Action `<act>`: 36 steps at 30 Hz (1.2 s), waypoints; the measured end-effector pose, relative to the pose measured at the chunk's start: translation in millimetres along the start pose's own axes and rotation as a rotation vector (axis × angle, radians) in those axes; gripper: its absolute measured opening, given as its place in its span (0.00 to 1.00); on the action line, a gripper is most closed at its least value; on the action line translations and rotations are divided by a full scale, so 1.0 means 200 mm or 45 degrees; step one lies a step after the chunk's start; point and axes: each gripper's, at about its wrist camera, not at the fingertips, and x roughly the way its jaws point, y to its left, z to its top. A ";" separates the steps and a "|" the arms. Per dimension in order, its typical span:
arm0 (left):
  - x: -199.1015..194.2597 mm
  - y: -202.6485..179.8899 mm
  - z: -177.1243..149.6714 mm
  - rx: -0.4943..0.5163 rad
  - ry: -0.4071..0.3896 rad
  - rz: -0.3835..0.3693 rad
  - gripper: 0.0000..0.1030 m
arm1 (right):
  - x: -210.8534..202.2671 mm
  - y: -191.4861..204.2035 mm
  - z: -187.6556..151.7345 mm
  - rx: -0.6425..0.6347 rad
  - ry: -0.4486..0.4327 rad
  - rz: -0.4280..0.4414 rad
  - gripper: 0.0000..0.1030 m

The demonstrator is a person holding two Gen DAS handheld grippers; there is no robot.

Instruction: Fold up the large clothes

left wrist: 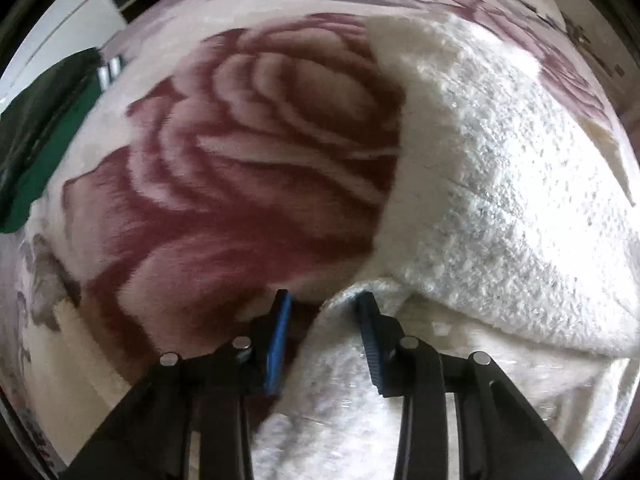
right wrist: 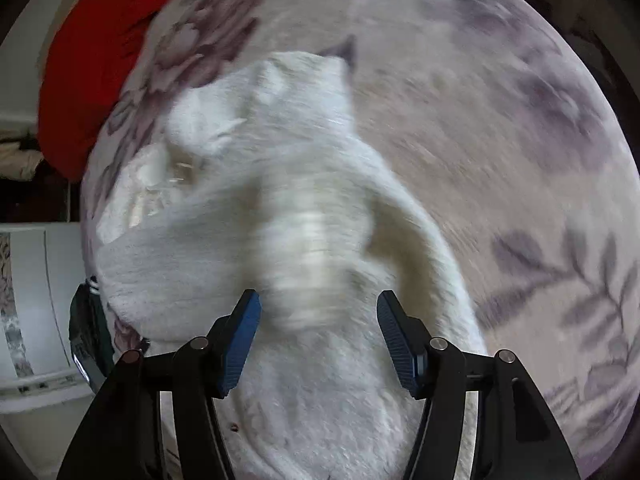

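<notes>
The white fuzzy garment (left wrist: 500, 184) is lying on the floral blanket (left wrist: 240, 152); the left gripper (left wrist: 324, 300) is straddling its near-left edge, half-open, while the right gripper (right wrist: 318, 300) is hovering open, empty

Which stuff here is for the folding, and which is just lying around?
For the folding:
white fluffy garment
left gripper, jaws around a fold of it
right gripper, open over it

Just lying around:
rose blanket
red cloth
green cloth

One white garment (left wrist: 500, 184), two grippers (left wrist: 322, 312) (right wrist: 318, 312)
</notes>
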 end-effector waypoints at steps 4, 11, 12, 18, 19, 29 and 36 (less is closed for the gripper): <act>-0.06 0.10 -0.05 -0.021 -0.014 0.018 0.31 | -0.02 -0.17 -0.02 0.035 0.017 -0.078 0.61; 0.02 0.08 0.05 -0.025 0.037 -0.012 0.33 | 0.16 -0.34 -0.02 0.033 0.136 -0.137 0.60; -0.01 0.07 0.05 -0.002 0.036 -0.005 0.33 | 0.18 -0.36 -0.03 0.042 0.137 -0.169 0.39; -0.16 0.03 0.02 0.049 0.023 -0.017 0.52 | 0.18 -0.34 -0.05 0.070 0.108 -0.289 0.23; -0.19 0.03 0.00 0.055 0.029 -0.022 0.69 | 0.16 -0.29 -0.07 0.054 0.101 -0.299 0.30; -0.53 -0.29 0.27 0.145 -0.012 -0.230 0.79 | -0.15 0.21 -0.10 -0.066 0.116 -0.107 0.52; -0.03 -0.76 0.85 0.255 0.155 -0.259 0.79 | 0.11 0.89 0.43 -0.343 0.041 -0.089 0.65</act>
